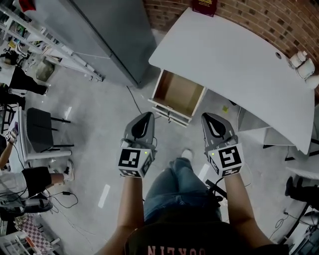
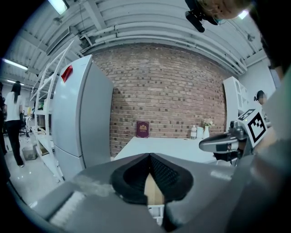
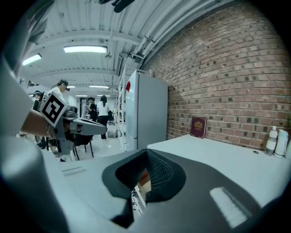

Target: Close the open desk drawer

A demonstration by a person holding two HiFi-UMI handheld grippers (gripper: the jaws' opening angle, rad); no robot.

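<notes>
A: So, where's the drawer [image 1: 177, 93] sitting rn?

B: It's hanging wide open under the desk [image 1: 239, 60], at the desk's left end in the head view. Inside it's looking empty: pale wood bottom, white front panel [image 1: 169, 115] facing the person.

A: How's it going to be handling?

B: Prob. light w/ nothing in it, & stiff. I'm guessing it's riding on runners, so it'll be sliding, not lifting. No grab needed. I'm thinking a flat push on the front panel, near its ctr, so it isn't skewing.

A: Grippers?

B: Left gripper [image 1: 147, 117] & right gripper [image 1: 206, 117] are both hovering near that panel on the desk's open side. They're pointing at it & not touching, as far as I'm seeing. Both pairs of jaws are pressing together w/ nothing btw them.

A: Anything else by the desk?

B: Maroon book [image 1: 204, 6] is leaning on the brick wall [image 1: 259, 17] at the desk's back edge. Bottles [image 1: 303, 64] are standing at the desk's right end, & a grey fridge [image 1: 99, 35] is standing just left of the desk.
</notes>
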